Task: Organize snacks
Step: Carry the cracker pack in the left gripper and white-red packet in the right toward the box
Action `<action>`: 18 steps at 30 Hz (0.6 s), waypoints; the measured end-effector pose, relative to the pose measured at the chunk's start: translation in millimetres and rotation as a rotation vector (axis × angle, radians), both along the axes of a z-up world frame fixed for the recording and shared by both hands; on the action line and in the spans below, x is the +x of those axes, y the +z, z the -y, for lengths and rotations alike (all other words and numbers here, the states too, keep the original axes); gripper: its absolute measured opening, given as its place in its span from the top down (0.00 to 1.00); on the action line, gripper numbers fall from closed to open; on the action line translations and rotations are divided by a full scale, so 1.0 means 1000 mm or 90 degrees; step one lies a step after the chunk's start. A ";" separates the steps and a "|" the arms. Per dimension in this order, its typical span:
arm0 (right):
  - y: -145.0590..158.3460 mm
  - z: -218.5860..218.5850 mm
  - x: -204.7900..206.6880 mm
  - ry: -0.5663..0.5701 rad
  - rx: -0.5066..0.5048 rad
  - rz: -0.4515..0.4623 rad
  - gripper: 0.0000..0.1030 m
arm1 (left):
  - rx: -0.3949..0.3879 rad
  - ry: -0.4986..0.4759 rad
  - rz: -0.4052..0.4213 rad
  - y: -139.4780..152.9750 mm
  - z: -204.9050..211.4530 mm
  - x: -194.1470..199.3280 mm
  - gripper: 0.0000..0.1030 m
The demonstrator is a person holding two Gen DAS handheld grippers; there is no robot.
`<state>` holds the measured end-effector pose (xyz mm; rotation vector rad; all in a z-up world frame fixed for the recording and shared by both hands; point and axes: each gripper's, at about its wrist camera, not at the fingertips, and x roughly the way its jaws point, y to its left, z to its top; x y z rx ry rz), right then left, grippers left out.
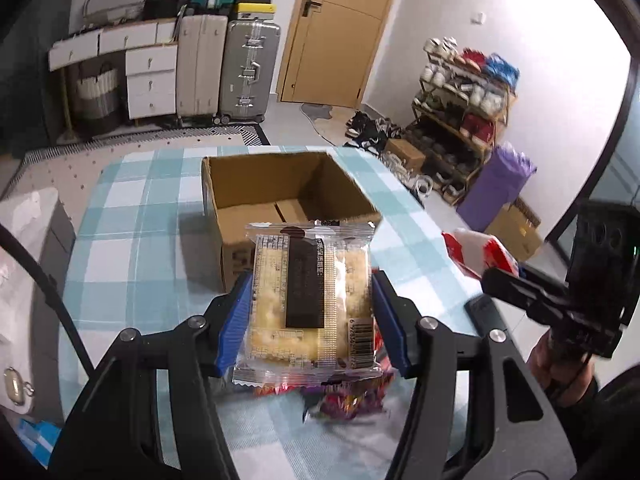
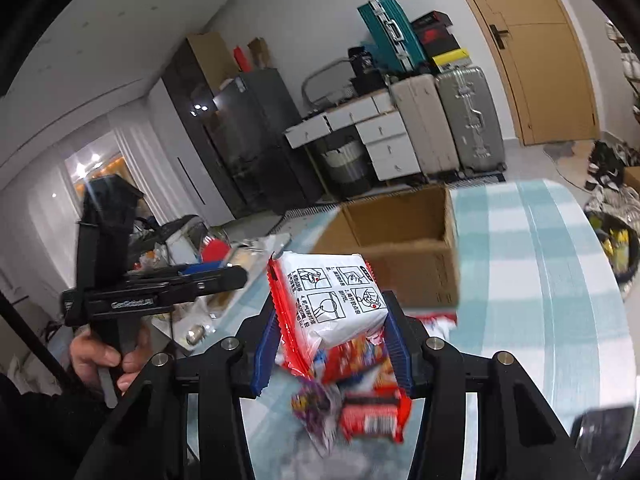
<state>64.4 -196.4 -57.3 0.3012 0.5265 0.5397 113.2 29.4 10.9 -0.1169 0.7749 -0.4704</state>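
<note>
Left tool (image 1: 312, 316) clamped on cracker pack (image 1: 310, 300) short of the empty cardboard box (image 1: 288, 200), loose snacks (image 1: 344, 396) on desk (image 1: 140, 240) below; right tool (image 2: 332, 344) gripping red-white packet (image 2: 332, 296), box (image 2: 400, 248) ahead, nothing boxed yet.

Blue-white checked table (image 1: 132, 216): open cardboard box (image 1: 280, 188), loose snack packets (image 2: 360, 412) on it.

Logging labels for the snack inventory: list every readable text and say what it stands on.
"1", "2", "3", "4": numbered picture steps on the white and red snack packet; its captions are unreadable.
Print and barcode digits on the clear cracker packet: too blurred.
Dark print on the brown cardboard box: half hidden.
</note>
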 end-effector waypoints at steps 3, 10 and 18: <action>0.016 0.000 0.015 0.003 0.004 0.014 0.53 | -0.011 0.014 0.005 0.015 -0.006 0.026 0.47; 0.049 0.004 0.055 0.007 0.024 0.027 0.53 | -0.005 0.031 0.014 0.041 -0.001 0.084 0.47; 0.075 0.000 0.109 0.003 0.027 0.018 0.53 | -0.011 0.045 -0.023 0.041 0.019 0.159 0.47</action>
